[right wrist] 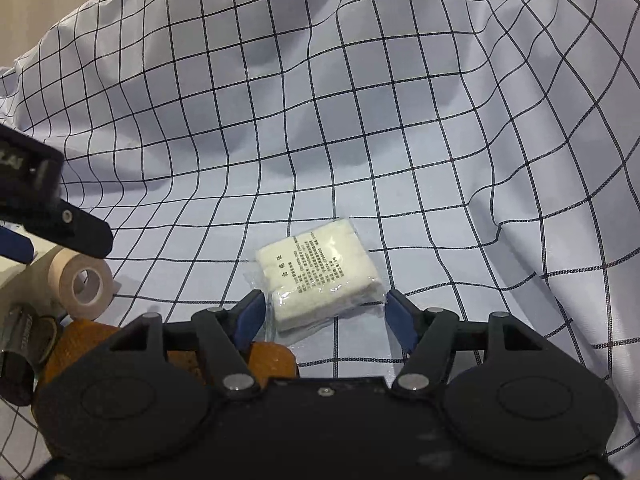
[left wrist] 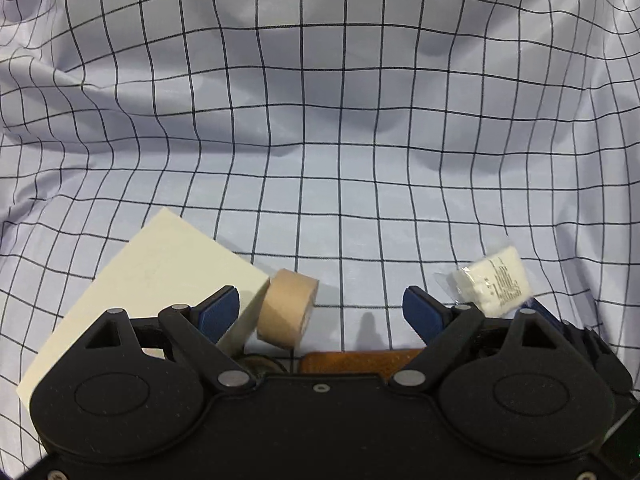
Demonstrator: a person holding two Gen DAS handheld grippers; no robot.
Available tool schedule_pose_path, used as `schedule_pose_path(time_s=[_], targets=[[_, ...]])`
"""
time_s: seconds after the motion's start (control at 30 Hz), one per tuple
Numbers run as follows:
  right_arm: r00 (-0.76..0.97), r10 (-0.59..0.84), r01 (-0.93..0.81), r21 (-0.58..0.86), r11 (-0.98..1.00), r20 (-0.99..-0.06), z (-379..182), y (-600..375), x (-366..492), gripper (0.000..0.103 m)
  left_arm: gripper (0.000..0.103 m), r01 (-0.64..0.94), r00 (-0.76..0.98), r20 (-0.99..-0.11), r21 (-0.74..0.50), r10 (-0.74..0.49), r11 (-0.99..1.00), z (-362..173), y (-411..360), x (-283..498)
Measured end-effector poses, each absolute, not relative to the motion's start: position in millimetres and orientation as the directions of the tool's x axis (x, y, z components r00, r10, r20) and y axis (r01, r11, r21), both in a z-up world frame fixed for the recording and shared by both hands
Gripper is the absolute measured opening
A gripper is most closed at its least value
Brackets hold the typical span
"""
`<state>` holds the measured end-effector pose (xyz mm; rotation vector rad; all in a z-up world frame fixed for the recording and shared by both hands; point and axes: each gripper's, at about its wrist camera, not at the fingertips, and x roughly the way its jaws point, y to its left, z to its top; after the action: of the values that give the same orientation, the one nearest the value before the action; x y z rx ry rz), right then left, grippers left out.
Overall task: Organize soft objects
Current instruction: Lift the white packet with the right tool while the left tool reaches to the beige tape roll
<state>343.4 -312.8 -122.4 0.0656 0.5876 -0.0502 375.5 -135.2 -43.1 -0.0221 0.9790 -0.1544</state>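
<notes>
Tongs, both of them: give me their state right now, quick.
Left tongs: open, holding nothing; the tan tape roll sits between the pads, untouched.
Right tongs: open, pads clear of the white gauze packet lying on the checked cloth.

Looks like a staged tabletop setup: wrinkled grid-checked cloth [left wrist: 320, 140] spreading ahead of both grippers, covering everything beyond.
</notes>
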Motion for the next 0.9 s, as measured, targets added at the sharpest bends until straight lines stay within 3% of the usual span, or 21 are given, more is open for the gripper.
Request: schedule_pose_path(time_s=[0.3,0.4,0.57,0.73,0.9], targets=[[0.829,-0.026,0.066,0.051,0.997,-0.558,-123,-313,345,0.066,0.086,0.186,0.511,-0.835,-0.126,-0.206,0.974,-51,-154,376],[0.829,-0.025,0.065,0.053,0.996,-0.558,-123,-314,344,0.066,0.085,0.190,0.536,-0.825,-0.089,-0.179,0.978,-47,-162,374],[0.829,-0.024,0.065,0.054,0.996,-0.558,-124,-314,345,0.066,0.086,0.199,0.501,-0.834,-0.148,-0.231,0.969,-42,-161,382],[0.829,-0.024,0.064,0.053,0.997,-0.558,-124,-314,345,0.066,0.085,0.182,0.523,-0.831,-0.109,-0.190,0.977,-46,-164,381],[0.830,-0.023,0.064,0.054,0.997,-0.558,-124,-314,345,0.066,0.086,0.255,0.456,-0.824,-0.241,-0.336,0.936,-45,-178,385]])
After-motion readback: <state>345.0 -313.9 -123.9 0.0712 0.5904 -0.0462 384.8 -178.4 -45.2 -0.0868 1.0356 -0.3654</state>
